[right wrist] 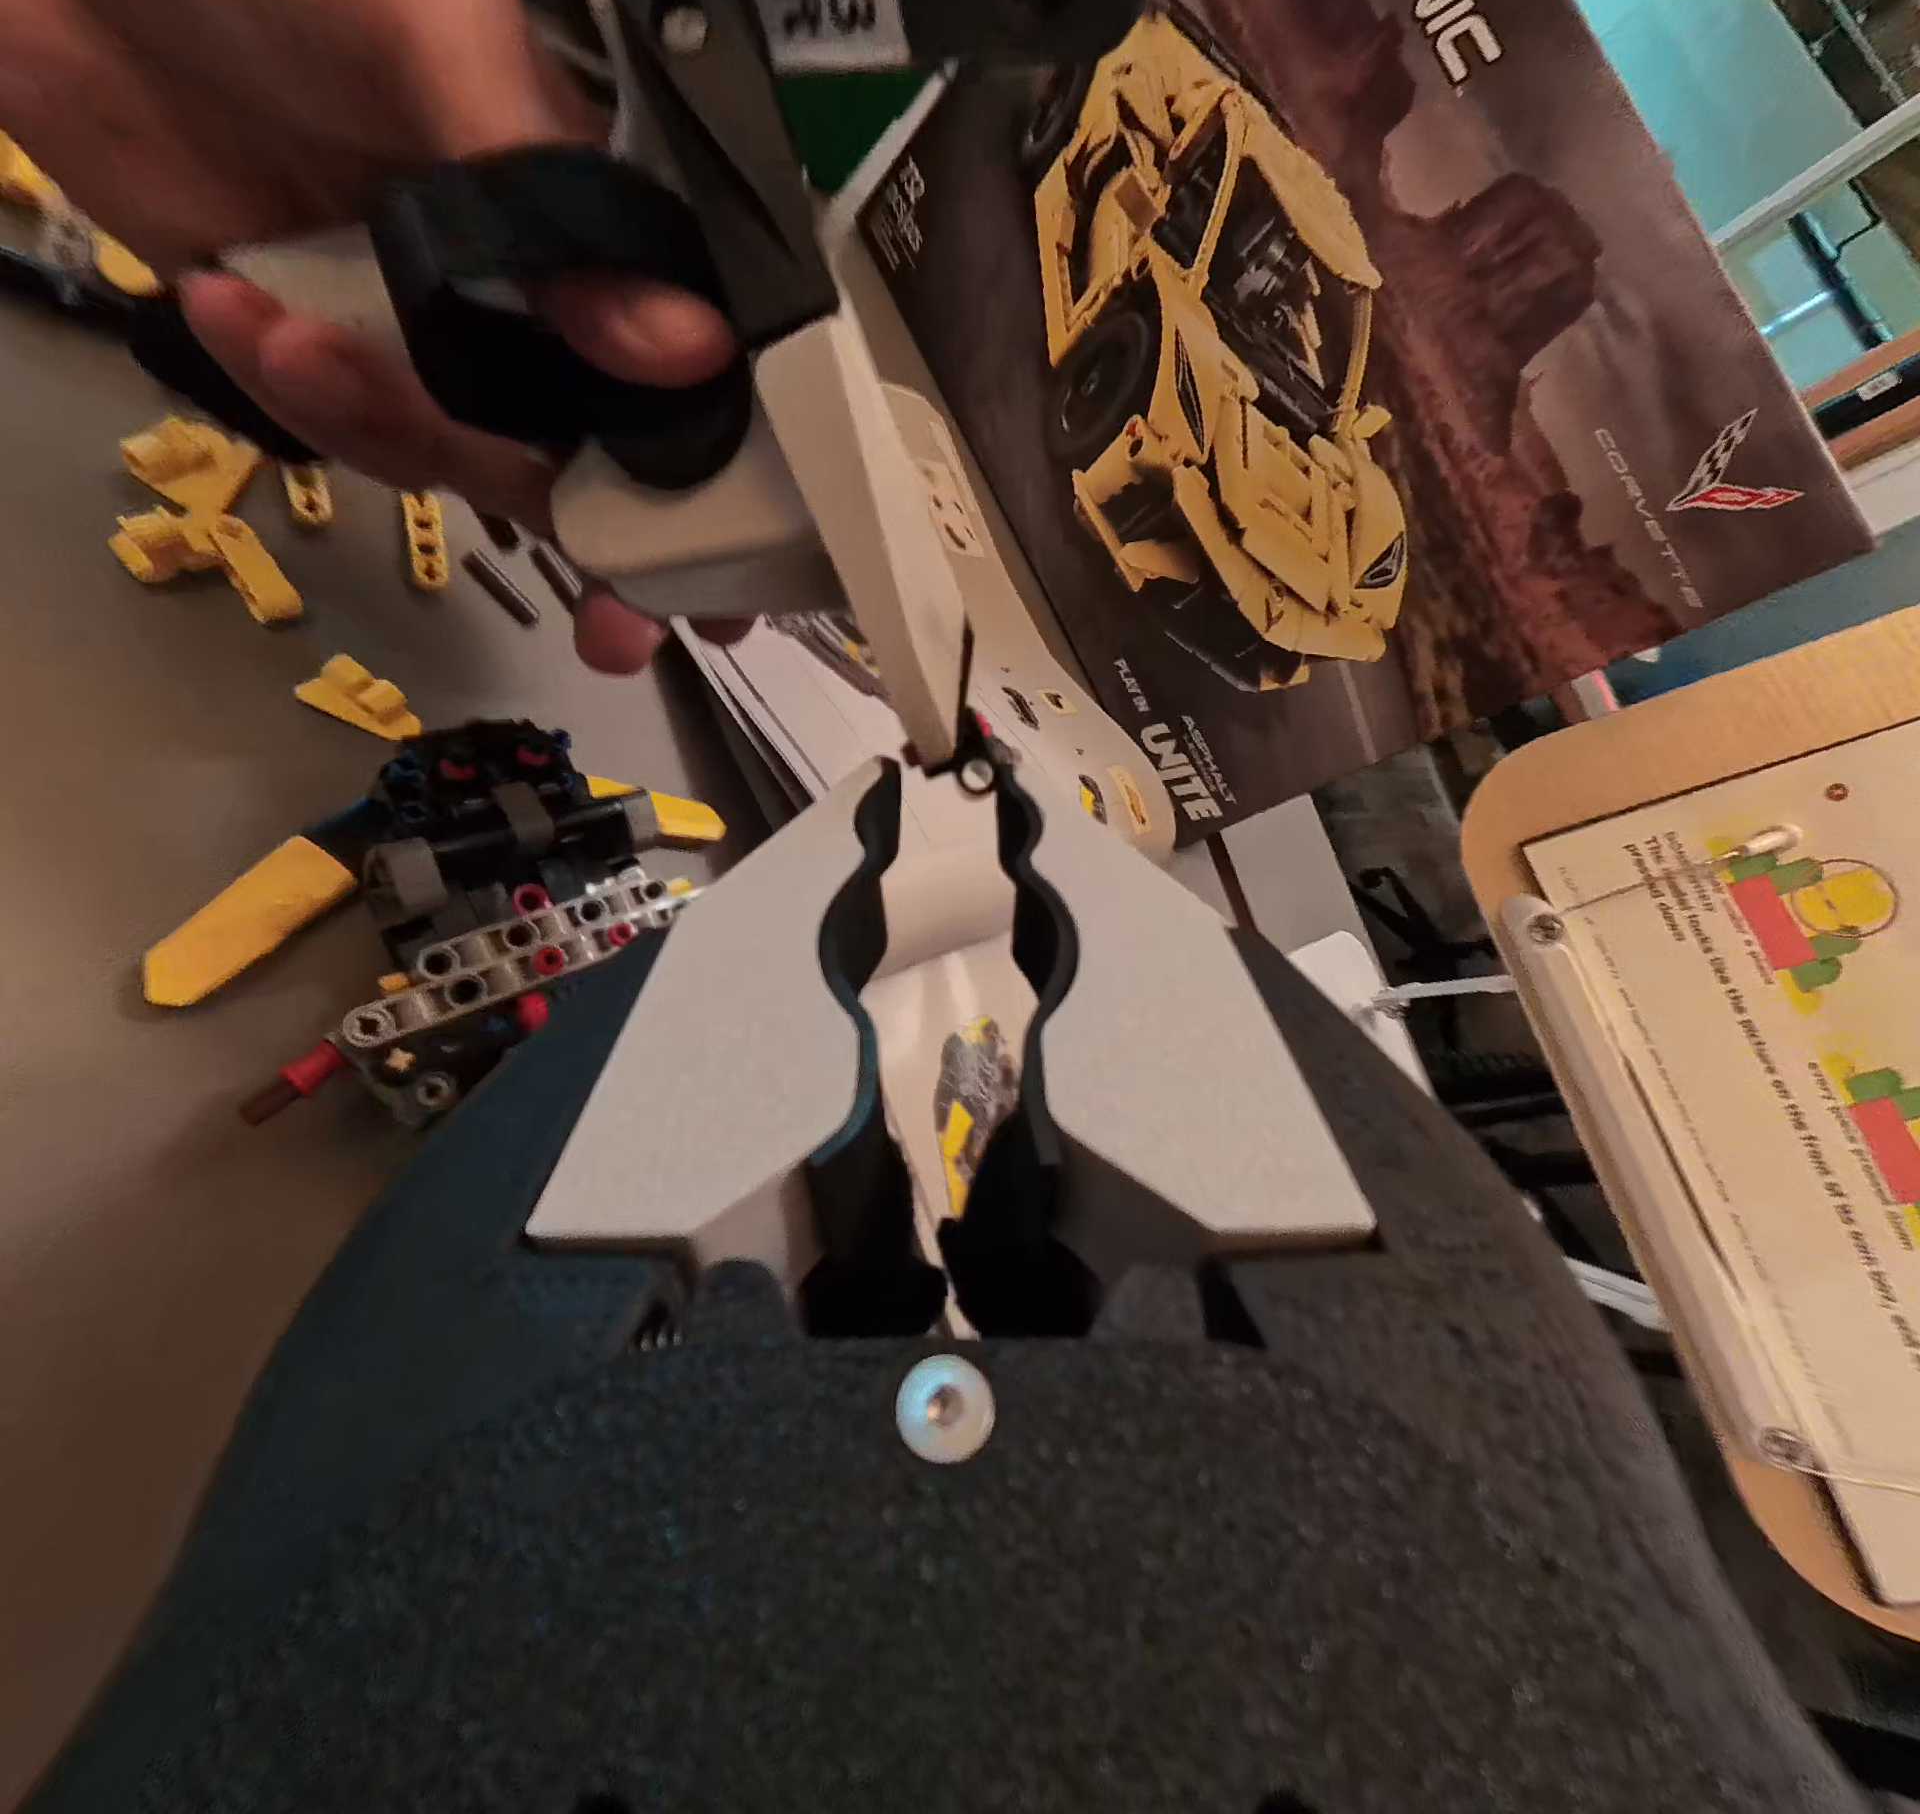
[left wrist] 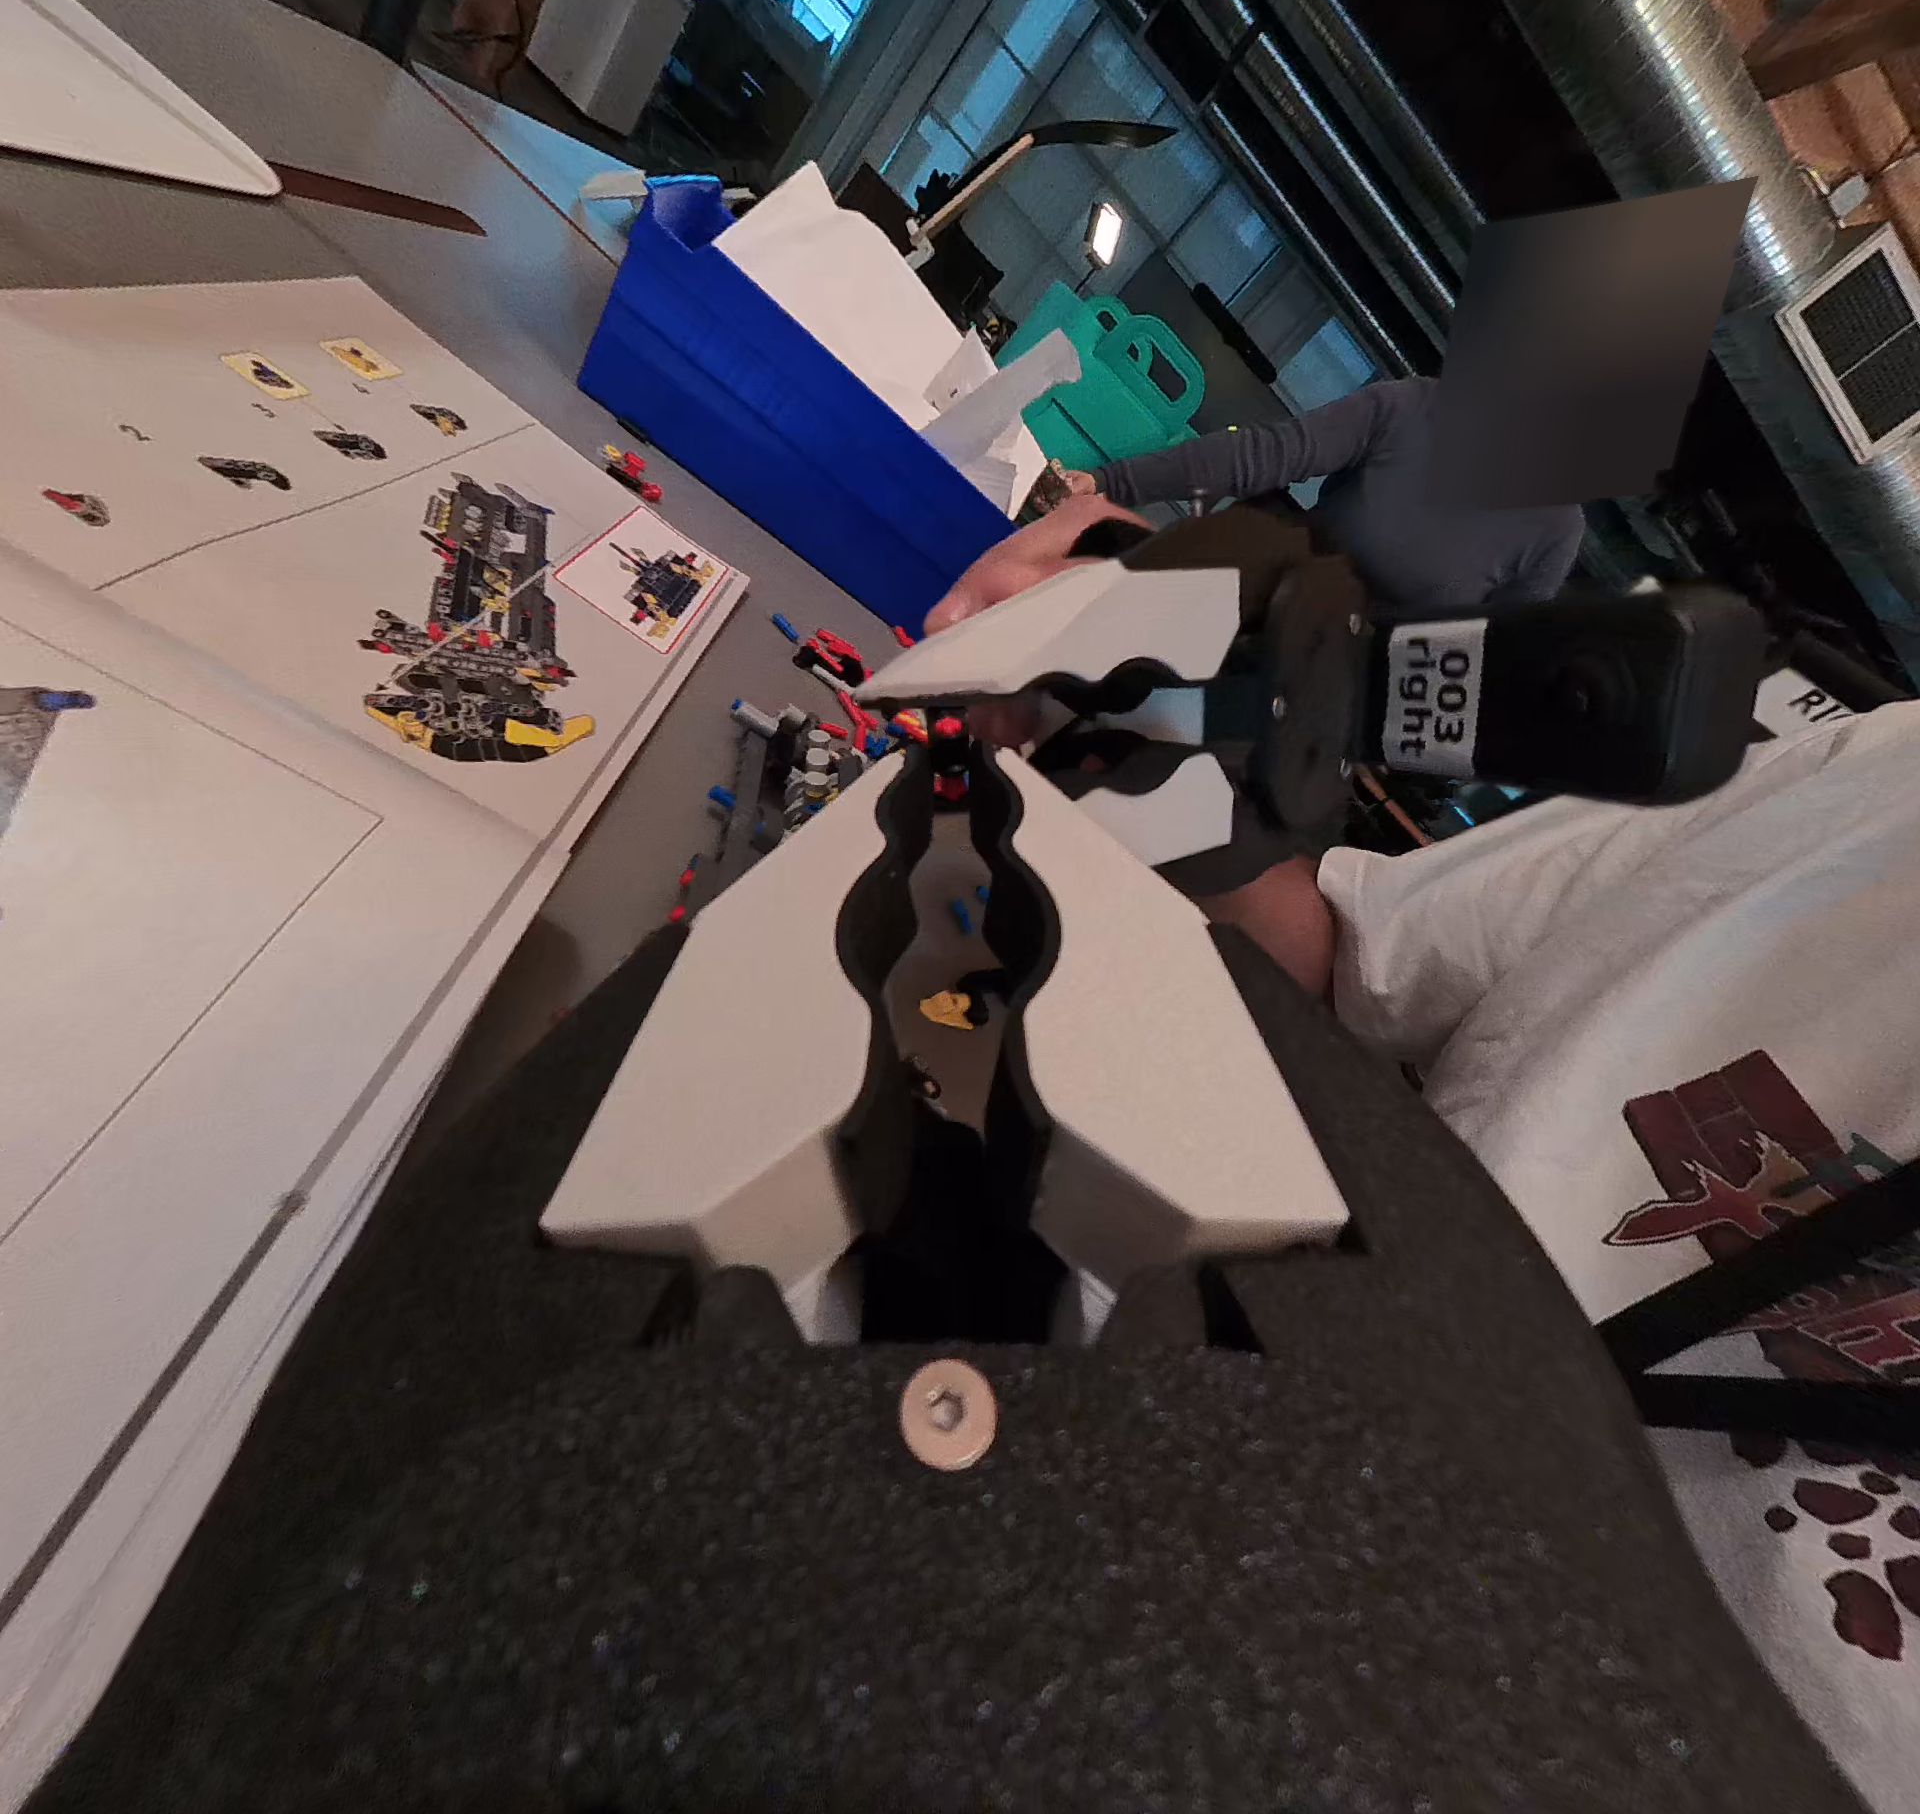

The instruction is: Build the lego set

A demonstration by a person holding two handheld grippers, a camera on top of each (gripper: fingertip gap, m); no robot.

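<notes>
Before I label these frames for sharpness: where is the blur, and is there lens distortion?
Left wrist view: mostly sharp, fisheye bending the white instruction booklet edges. Right wrist view: motion blur on the hand and small yellow plastic pieces; yellow-car box sharper.

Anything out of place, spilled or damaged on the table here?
Nothing looks damaged. Small loose pieces lie scattered on the grey table beside the blue bin, normal for a build in progress. Both grippers meet at a small red-and-black part.
</notes>
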